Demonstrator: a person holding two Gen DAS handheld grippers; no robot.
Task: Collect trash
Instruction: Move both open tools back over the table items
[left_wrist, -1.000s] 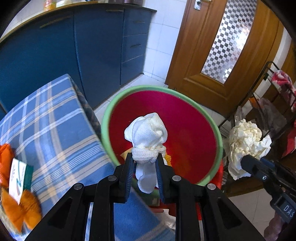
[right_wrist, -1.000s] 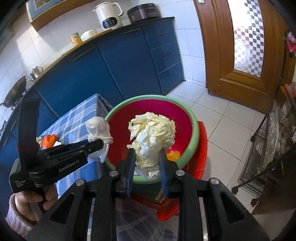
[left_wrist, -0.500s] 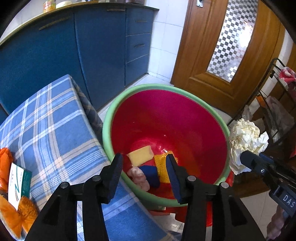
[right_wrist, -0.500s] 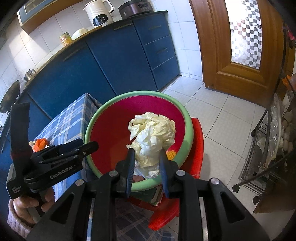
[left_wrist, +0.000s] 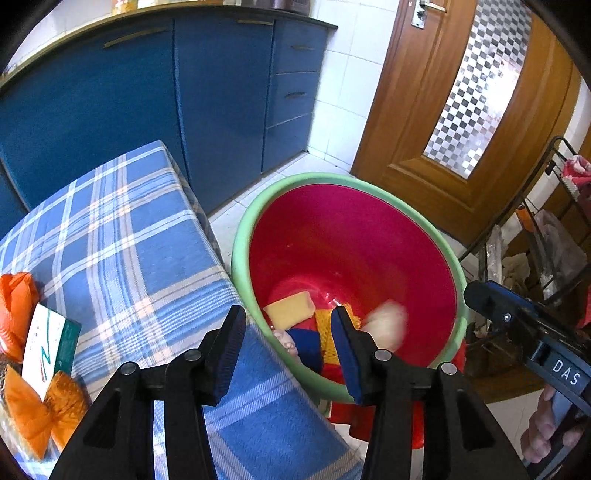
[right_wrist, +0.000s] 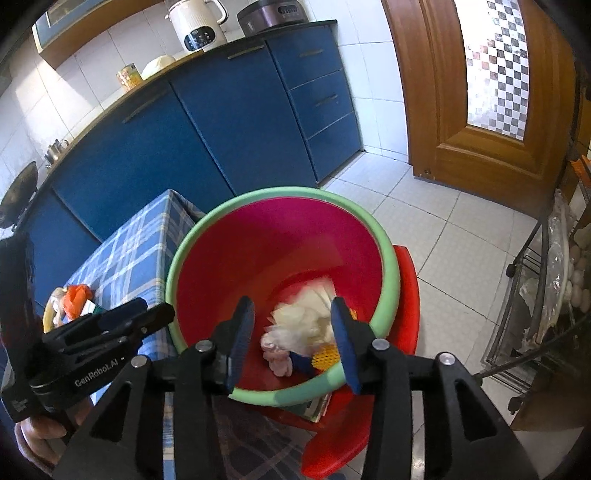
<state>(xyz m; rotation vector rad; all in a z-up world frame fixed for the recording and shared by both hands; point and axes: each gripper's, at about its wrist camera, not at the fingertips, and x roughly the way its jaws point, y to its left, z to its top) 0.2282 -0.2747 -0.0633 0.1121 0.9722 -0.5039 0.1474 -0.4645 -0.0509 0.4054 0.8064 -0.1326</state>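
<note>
Open-jawed right claw (right_wrist: 291, 339) above basin rim (right_wrist: 388, 251).

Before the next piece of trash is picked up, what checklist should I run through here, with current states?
1. Left gripper jaws open, nothing between them: ok.
2. Right gripper jaws just opened, pads off the paper wad: ok.
3. Paper wad inside the red basin: ok.
4. Wad settled on the bottom: cannot tell, it is blurred.
5. Trash left on the plaid tablecloth, orange wrappers and a small box: not ok.
</note>
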